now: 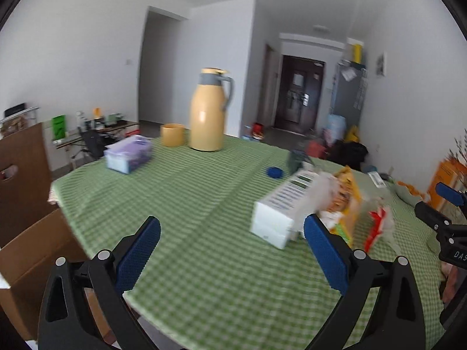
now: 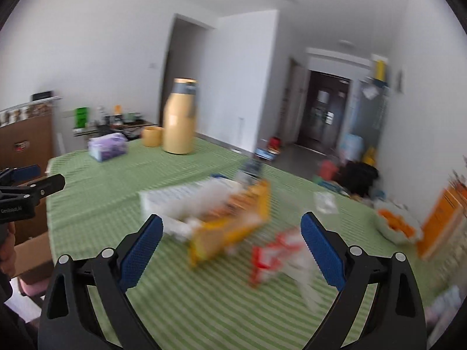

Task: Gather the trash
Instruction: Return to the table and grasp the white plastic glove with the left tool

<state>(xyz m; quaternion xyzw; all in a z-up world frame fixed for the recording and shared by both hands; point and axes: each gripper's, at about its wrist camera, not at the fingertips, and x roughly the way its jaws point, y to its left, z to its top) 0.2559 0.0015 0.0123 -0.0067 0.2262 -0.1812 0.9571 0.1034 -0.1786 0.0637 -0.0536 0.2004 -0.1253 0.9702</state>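
Observation:
Trash lies on the green checked tablecloth (image 1: 189, 198): a white carton (image 1: 280, 207), a yellow snack bag (image 1: 347, 201) and a red-and-white wrapper (image 1: 378, 224). My left gripper (image 1: 232, 250) stands open above bare cloth, left of the carton, with nothing between its blue pads. In the right wrist view, blurred, the white carton (image 2: 181, 201), yellow bag (image 2: 230, 230) and red-and-white wrapper (image 2: 277, 256) lie just ahead of my right gripper (image 2: 233, 248), which is open and empty. The left gripper (image 2: 26, 189) shows at that view's left edge.
A yellow thermos jug (image 1: 207, 113), a yellow cup (image 1: 172, 134) and a purple tissue box (image 1: 128, 153) stand at the table's far side. A blue cap (image 1: 274, 172) and dark small bag (image 1: 297, 157) lie mid-table. An open cardboard box (image 1: 35, 250) sits left of the table.

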